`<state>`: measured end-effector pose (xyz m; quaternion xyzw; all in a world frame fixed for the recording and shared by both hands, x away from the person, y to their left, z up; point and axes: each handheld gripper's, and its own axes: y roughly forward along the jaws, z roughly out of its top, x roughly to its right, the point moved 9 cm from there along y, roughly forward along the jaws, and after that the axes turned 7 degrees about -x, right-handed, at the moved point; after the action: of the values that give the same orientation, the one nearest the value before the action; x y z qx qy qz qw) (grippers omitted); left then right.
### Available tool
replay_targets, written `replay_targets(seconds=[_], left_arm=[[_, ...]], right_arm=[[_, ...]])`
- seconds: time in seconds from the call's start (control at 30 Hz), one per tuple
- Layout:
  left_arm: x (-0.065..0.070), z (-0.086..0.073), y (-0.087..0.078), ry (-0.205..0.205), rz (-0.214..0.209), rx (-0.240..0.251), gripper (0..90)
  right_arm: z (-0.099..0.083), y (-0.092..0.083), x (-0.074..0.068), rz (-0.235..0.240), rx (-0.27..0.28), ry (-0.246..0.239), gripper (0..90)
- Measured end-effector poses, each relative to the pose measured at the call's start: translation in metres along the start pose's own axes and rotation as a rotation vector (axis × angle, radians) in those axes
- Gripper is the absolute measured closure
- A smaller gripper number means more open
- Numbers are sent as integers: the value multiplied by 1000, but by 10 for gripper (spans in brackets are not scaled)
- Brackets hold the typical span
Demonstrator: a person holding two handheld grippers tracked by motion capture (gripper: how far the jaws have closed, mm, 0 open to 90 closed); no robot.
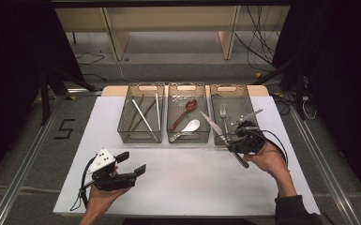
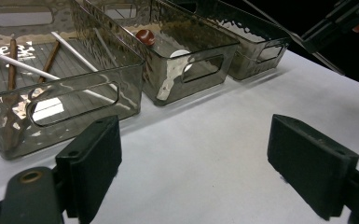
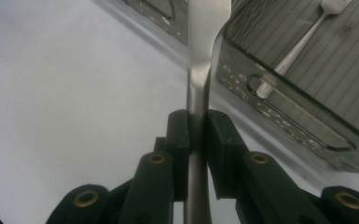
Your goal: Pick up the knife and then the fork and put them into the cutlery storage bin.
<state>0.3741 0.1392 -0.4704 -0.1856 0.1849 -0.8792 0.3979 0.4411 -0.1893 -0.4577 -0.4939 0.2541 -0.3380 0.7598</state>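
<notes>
Presently, held piece: a table knife, clamped by the right gripper near the join of handle and blade.
Right jaws: nearly closed, both pads pressing the flat metal shank from either side, as the right gripper view shows.
Knife axis: long axis runs from the handle end, below the hand, up and to the left; the blade tip reaches over the gap between the middle bin and the right bin.
Knife place: lifted off the white table, at the near left corner of the right bin, which holds a fork.
Key relation: the right bin lies just to the right of the blade and beyond the jaws; to go in, the knife would likely need its axis swung to match the bin's long side.
Left gripper: jaws wide apart, nothing between them, hovering over bare table well clear of the bins.
Nearer hand: the right.
Left bin: chopsticks, untouched.
</notes>
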Motion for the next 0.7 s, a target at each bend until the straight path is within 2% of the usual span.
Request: replay_targets(seconds=[0.47,0.7], left_arm=[[0,0,0,-1,1,4,173],[-1,0,0,-2,0,4,173]], right_arm=[[32,-7,12,2,58,33,803],[44,-8,18,-5,59,53,803]])
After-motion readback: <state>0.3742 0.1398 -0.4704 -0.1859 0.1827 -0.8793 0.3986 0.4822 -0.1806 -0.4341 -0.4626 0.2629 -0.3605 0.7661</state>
